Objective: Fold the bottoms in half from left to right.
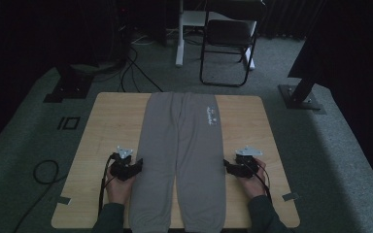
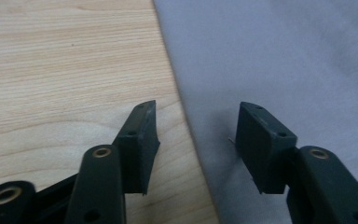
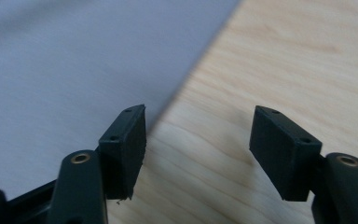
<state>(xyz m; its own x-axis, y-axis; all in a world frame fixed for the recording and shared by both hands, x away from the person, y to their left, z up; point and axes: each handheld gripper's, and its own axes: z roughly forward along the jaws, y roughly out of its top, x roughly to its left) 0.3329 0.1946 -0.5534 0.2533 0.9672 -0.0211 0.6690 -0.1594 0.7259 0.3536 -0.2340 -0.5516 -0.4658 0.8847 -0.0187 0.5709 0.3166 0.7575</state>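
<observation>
1. One pair of grey pants lies flat on the desk, long axis running from the near edge to the far edge. The end at the far edge is the narrower one, with a small white print close to it; the near end hangs a bit over the near edge.
2. Pants sit roughly mid-desk, with bare wood on both sides.
3. Left gripper sits at the pants' left edge, jaws wide apart. In the left gripper view one jaw is over wood and the other over fabric, so they straddle the hem line. Nothing is pinched.
4. Right gripper is at the pants' right edge, jaws also spread wide. In the right gripper view the fabric edge runs just by one jaw and the other is over bare wood. Nothing is held.
5. Off the desk: a folding chair past the far edge, cables on the carpet, and tape bits near the near corners. Nothing blocks the pants.
</observation>
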